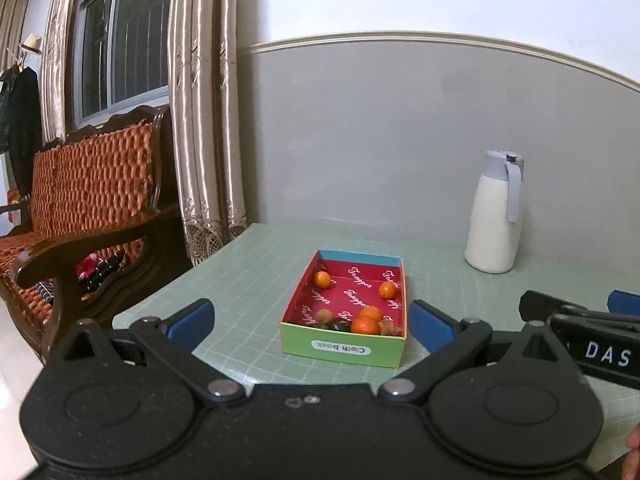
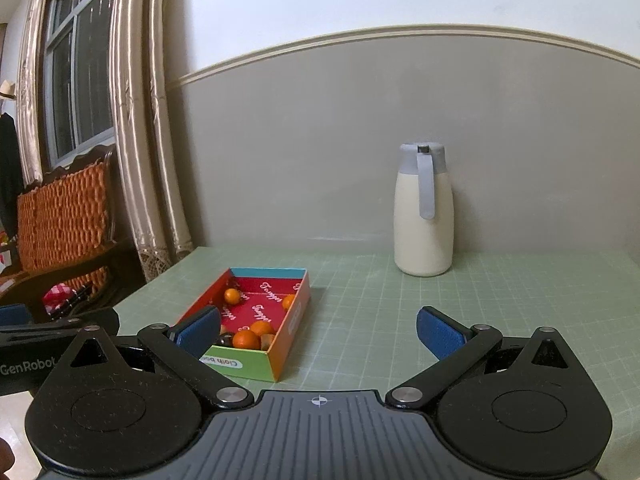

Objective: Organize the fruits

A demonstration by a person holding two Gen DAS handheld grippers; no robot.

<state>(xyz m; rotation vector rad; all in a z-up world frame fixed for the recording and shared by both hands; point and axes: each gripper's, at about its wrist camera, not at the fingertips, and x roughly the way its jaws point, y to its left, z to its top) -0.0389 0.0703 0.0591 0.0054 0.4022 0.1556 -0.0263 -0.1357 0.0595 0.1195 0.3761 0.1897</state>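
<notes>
A shallow cardboard box (image 1: 344,346) with a red inside and green front wall sits on the green table; it also shows in the right wrist view (image 2: 290,326). In it lie several small orange fruits (image 1: 322,279) (image 2: 246,339) and some brownish and dark ones (image 1: 340,325) at the near end. My left gripper (image 1: 312,322) is open and empty, just in front of the box. My right gripper (image 2: 318,332) is open and empty, with the box by its left finger (image 2: 198,330). It also shows at the right edge of the left wrist view (image 1: 576,312).
A white jug with a grey lid (image 1: 496,216) (image 2: 424,212) stands at the back near the grey wall. A wooden sofa with orange cushions (image 1: 88,200) and curtains (image 1: 204,120) are left of the table (image 2: 400,312).
</notes>
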